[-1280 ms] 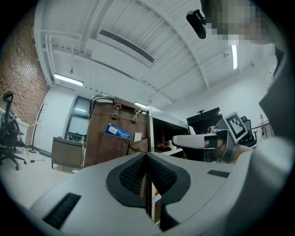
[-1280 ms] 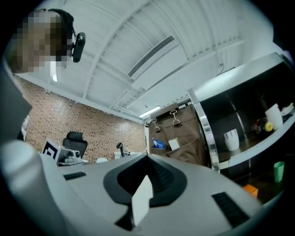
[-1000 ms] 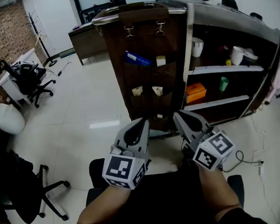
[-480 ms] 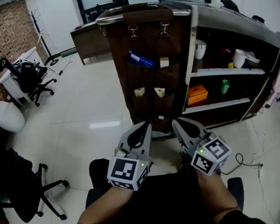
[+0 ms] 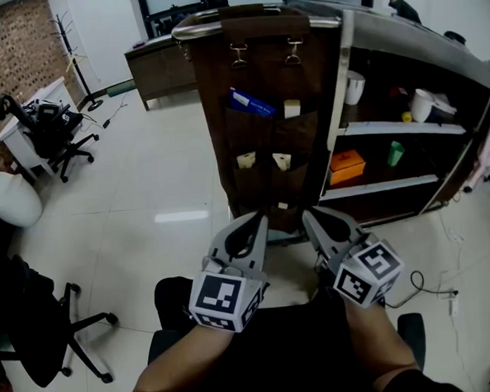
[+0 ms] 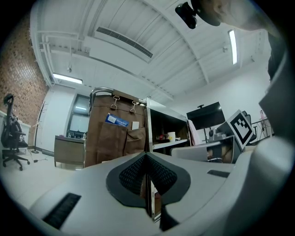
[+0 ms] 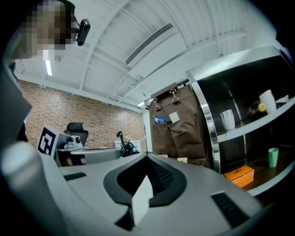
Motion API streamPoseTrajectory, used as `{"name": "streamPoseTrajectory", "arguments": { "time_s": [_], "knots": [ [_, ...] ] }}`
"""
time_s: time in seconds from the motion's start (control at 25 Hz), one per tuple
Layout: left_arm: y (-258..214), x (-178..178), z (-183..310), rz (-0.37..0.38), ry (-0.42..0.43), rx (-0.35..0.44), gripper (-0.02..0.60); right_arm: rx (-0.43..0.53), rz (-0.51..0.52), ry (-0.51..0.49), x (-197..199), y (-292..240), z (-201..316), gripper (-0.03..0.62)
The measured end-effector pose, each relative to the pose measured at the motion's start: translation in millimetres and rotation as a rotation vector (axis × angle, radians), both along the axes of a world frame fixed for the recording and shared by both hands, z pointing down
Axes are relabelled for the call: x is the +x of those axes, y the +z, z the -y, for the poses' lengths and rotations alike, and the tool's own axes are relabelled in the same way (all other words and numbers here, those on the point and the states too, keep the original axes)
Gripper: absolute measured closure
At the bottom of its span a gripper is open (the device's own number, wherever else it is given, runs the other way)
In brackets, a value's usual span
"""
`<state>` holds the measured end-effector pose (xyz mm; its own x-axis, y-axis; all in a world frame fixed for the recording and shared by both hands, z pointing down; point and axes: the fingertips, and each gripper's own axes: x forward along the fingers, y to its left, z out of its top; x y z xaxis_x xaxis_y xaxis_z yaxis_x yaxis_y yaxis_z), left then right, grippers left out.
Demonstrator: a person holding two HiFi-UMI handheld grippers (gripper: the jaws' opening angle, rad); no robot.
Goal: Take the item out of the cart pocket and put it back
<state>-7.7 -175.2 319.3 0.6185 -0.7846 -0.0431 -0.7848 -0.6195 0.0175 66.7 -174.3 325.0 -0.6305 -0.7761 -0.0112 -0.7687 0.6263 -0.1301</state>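
L gripper (image 5: 257, 223) sits low in front of the cart (image 5: 401, 39), well apart from it, jaws pressed together w/ nothing between. Task item is prob the blue packet (image 5: 250, 103). It sits tilted in the upper-left pocket of the brown pocket organiser (image 5: 262, 66), a good part sticking out above the pocket lip. It looks thin, flat & light, prob a bit bendy and maybe slick-faced, so a firm pinch w/o crushing should do. Best hold = the exposed upper end, jaws across the flat faces, pulling along its own tilt. Organiser is soft fabric hanging off two clips (image 5: 238, 55), so expect sway & a sagging pocket mouth on re-insertion; the 2nd gripper may need to steady the lip. R gripper (image 5: 311, 215) is just beside the L one, likewise closed & empty. Counts, L to R: 2 grippers; 2 clips; 5 things in pockets – 1 blue packet, 1 pale card (image 5: 292, 108), 2 cream tags (image 5: 244, 159) in the mid row, 1 small pale piece (image 5: 280, 204) low down. On the cart's shelves: 1 white cup (image 5: 354, 86), 1 orange box (image 5: 345, 166), 1 green cup (image 5: 394, 153), plus white/yellow bits at far R too small to tell.
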Motion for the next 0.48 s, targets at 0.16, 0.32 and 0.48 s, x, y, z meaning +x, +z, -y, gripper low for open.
{"name": "streamPoseTrajectory", "arguments": {
  "time_s": [0.16, 0.32, 0.48],
  "knots": [
    [-0.3, -2.9, 3.0, 0.002, -0.012, 0.006, 0.581, -0.003, -0.006, -0.004, -0.5, 0.4, 0.2, 0.588],
    [-0.7, -4.7, 4.0, -0.001, -0.014, 0.005, 0.581, -0.004, -0.007, -0.007, -1.5, 1.8, -0.5, 0.588],
    [-1.6, -4.7, 3.5, -0.002, -0.016, 0.009, 0.581, -0.007, -0.009, -0.01, -2.3, 3.3, -0.4, 0.588]
  ]
}}
